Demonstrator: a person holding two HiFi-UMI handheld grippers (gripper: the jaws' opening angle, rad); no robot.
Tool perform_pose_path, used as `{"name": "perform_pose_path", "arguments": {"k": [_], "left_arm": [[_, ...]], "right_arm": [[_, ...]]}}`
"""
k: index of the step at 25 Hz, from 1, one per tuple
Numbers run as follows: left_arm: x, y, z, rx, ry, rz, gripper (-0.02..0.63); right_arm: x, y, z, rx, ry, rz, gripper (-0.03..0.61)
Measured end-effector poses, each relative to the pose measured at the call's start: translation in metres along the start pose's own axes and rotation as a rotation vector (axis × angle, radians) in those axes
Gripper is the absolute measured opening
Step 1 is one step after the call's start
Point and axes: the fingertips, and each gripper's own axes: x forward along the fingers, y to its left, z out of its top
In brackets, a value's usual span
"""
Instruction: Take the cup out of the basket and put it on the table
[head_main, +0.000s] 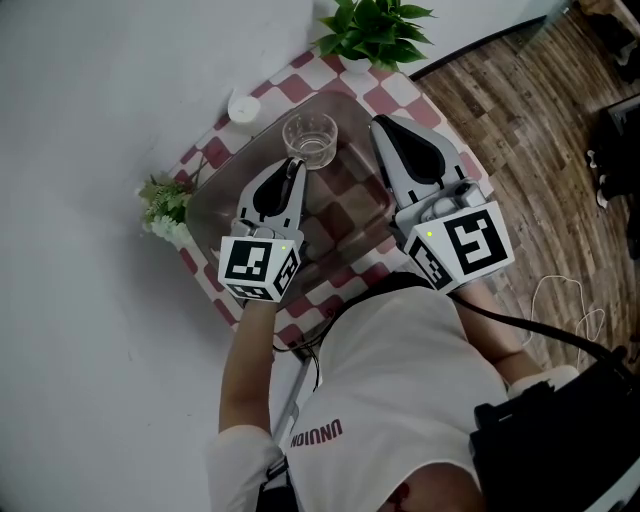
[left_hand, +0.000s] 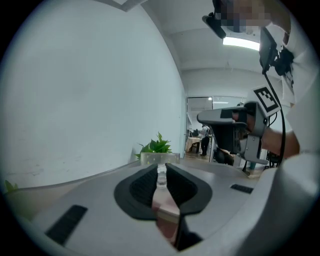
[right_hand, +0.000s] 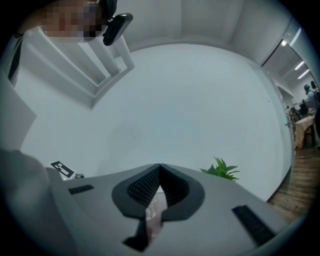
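A clear glass cup (head_main: 310, 140) hangs over the far part of a see-through basket (head_main: 212, 200) on the checked tablecloth. My left gripper (head_main: 295, 163) is shut on the cup's near wall; in the left gripper view the glass (left_hand: 161, 176) is pinched between the black pads. My right gripper (head_main: 379, 123) hovers to the right of the cup, over the basket's right side, with its jaws shut and nothing in them. In the right gripper view its tips (right_hand: 160, 166) meet, and a bit of the cup (right_hand: 156, 204) shows below through the gap.
A leafy green plant (head_main: 375, 30) stands at the table's far corner and a small flowering plant (head_main: 165, 205) at the left edge. A small white round object (head_main: 243, 106) lies near the basket's far left. A white wall is on the left and a wooden floor (head_main: 540, 110) on the right.
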Motion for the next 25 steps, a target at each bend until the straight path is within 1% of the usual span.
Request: {"name": "perform_pose_path", "arguments": {"k": [17, 25], "left_arm": [[-0.039, 0.004, 0.02, -0.016, -0.103, 0.101, 0.058], [-0.068, 0.01, 0.033, -0.017, -0.156, 0.164, 0.058]], "right_arm": [[0.004, 0.027, 0.0, -0.011, 0.001, 0.081, 0.017], [0.009, 0.049, -0.001, -0.016, 0.003, 0.138, 0.017]]}}
